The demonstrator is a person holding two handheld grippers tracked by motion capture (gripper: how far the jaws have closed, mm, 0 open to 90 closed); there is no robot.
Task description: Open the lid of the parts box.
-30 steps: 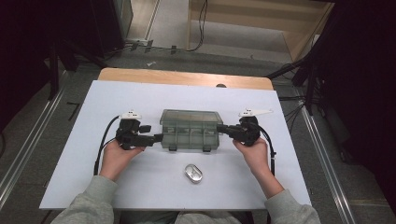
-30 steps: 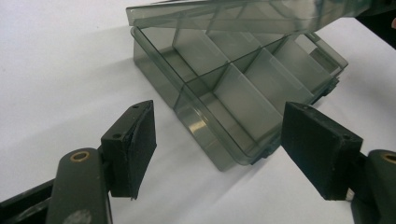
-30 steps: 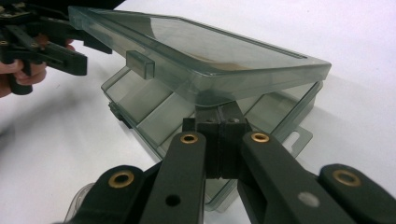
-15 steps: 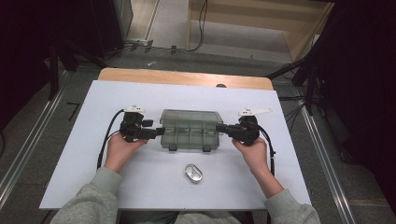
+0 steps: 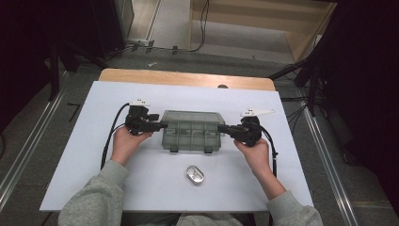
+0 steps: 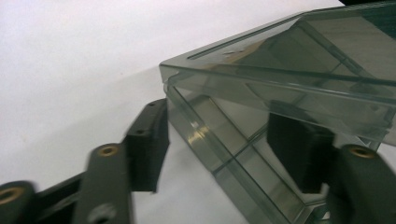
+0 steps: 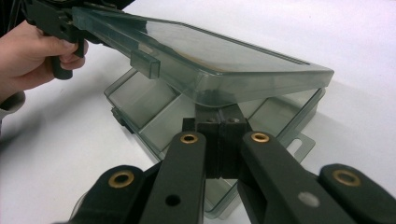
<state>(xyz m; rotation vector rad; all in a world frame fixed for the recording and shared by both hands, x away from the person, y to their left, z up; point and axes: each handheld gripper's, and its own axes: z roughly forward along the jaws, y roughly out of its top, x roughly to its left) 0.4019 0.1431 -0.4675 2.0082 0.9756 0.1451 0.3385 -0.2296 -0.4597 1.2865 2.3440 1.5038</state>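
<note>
A smoky see-through compartment box lies mid-table, its lid tilted up off the base. My left gripper is at the box's left end. In the left gripper view its jaws straddle a corner of the box; they have just been closing, and the left pad still stands clear of the wall. My right gripper is at the right end, its pads pressed together at the base's rim under the lid. I cannot tell whether the thin wall is pinched.
A small silvery oval tin lies on the white tabletop in front of the box. A wooden strip runs along the table's far edge, with dark floor and cables beyond. Both forearms reach in from the near side.
My left gripper has slid away from me and in against the box's left end, and its jaws have narrowed around the corner. The right gripper has stayed put.
</note>
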